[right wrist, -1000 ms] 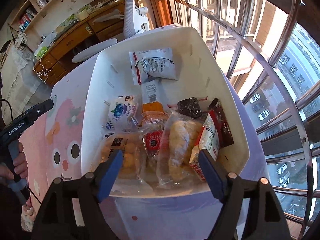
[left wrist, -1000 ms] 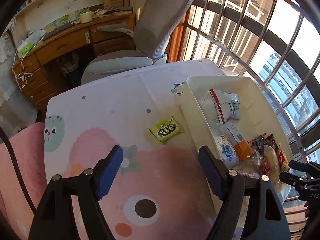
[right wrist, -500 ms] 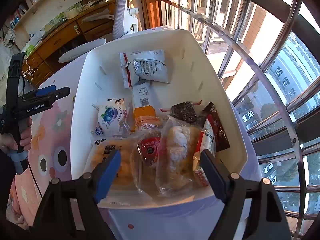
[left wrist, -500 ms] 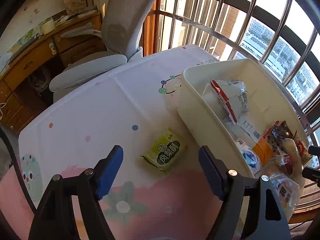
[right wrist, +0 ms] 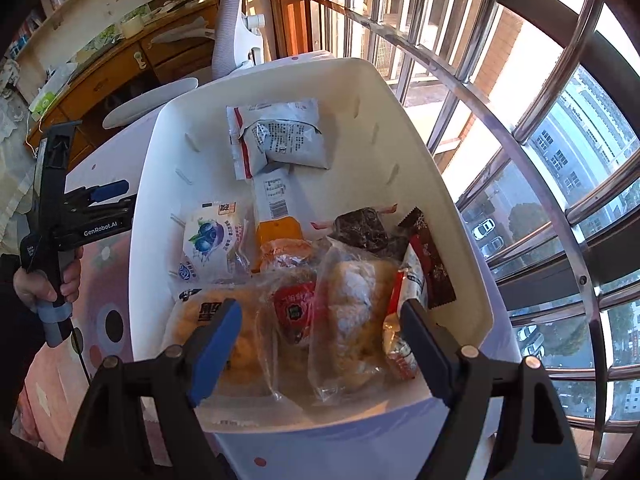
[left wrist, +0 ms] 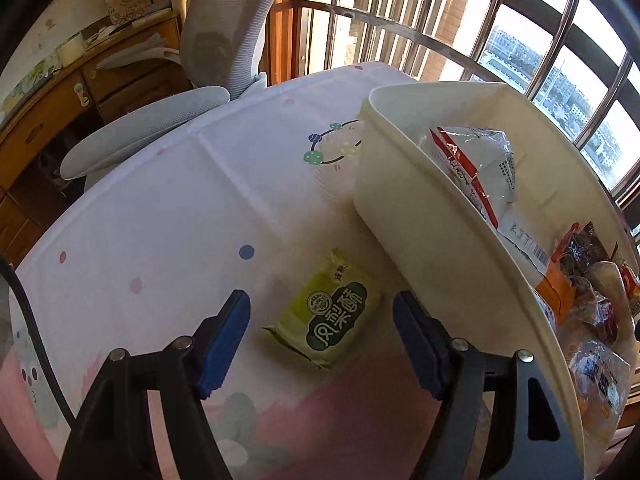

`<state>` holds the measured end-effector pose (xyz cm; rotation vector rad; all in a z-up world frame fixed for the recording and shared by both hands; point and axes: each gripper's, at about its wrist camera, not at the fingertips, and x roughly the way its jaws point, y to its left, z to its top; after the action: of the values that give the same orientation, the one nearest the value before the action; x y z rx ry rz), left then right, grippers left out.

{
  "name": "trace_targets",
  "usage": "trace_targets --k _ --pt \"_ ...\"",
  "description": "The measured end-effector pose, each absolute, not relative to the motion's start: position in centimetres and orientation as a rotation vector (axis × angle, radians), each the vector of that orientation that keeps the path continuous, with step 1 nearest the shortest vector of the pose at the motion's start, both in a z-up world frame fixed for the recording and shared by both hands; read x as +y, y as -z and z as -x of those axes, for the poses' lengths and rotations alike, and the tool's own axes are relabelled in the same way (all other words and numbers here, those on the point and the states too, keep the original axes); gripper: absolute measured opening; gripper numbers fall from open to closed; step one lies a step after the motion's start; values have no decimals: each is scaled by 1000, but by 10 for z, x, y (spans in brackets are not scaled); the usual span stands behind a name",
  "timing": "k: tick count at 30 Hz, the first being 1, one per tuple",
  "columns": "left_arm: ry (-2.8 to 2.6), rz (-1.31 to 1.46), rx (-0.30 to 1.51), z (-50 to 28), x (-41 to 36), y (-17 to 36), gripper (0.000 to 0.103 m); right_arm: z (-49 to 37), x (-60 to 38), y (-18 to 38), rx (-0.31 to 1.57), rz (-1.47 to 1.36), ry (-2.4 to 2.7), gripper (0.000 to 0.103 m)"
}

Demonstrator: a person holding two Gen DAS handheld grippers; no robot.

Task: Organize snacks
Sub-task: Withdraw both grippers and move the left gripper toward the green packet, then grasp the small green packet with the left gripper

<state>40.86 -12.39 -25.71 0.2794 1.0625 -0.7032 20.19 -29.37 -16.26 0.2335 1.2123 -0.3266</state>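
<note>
A small green snack packet (left wrist: 330, 312) lies flat on the patterned tablecloth (left wrist: 192, 216), just left of the white bin (left wrist: 404, 208). My left gripper (left wrist: 322, 332) hangs low over the packet. Its jaws are closing, the packet lies between them, and the blue pads do not touch it. In the right wrist view the same white bin (right wrist: 444, 208) holds several wrapped snacks, among them a blueberry pack (right wrist: 210, 240) and a bread bag (right wrist: 356, 308). My right gripper (right wrist: 320, 340) hovers open over the bin's near end, holding nothing.
A grey office chair (left wrist: 224, 36) stands behind the table, with a wooden desk (left wrist: 80, 92) beyond it. Metal window bars (right wrist: 532, 128) run close along the bin's far side. A hand (right wrist: 44, 280) holds the left gripper tool at the table's left.
The left gripper has come down and forward, so the green packet now lies between its jaws, which have narrowed a little. The right gripper has stayed over the bin.
</note>
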Motion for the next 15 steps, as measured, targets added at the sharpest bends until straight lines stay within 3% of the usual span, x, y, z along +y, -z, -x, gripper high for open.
trace_targets --k 5,15 --pt "678 -285 1059 -410 -127 263 63 -202 -298 164 1216 -238 341 82" --pt "701 -276 1048 -409 -132 269 62 -196 -305 164 1229 -256 386 82"
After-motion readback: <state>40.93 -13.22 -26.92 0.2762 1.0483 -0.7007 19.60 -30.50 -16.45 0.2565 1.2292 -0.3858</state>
